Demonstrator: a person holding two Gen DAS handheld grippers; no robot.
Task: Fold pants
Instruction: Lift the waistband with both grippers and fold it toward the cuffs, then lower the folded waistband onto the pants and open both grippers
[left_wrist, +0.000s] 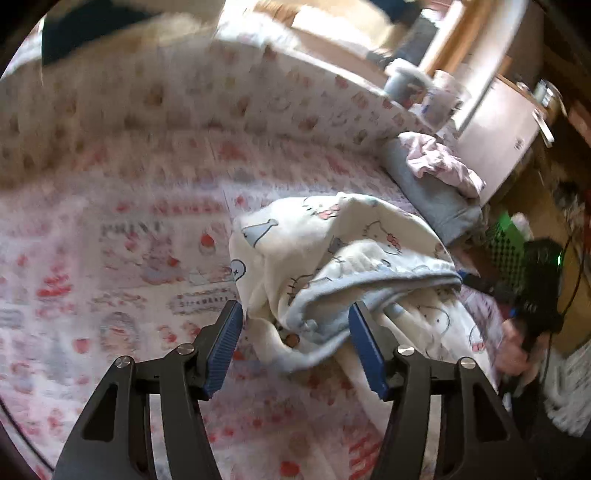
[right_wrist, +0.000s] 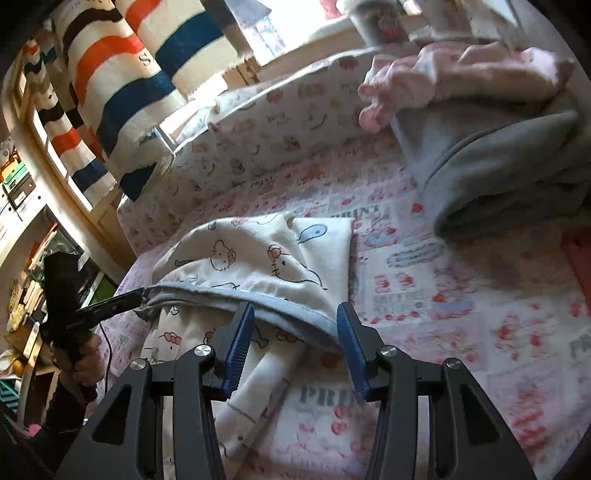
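**One pair of cartoon pants, two sets of jaws, both let go**

Counting left to right on the bed (left_wrist: 110, 184): one printed sheet, pink and red strawberry pattern, thin and flat-looking. Then one pair of pants (left_wrist: 295, 258), cream cotton with cat and whale doodles and a pale blue band along the edge, bunched into a soft lumpy heap near the front edge of the bed. Further right, one folded grey garment (left_wrist: 428, 192), thicker, fleecy-looking, with one crumpled pink garment (left_wrist: 439, 158) sitting on top of it.

Left gripper (left_wrist: 295, 347): two blue ribbed pads on black plastic arms, jaws about half open. The rolled blue edge of the pants lies between them, but the pads aren't pressing on it.

Right gripper (right_wrist: 295, 347): same build, jaws also about half open, straddling the blue band, nothing clamped. In this view the pants (right_wrist: 258, 258) lie partly doubled over, and one striped cloth (right_wrist: 122, 66) hangs behind the bed, orange, blue and black bars on cream.
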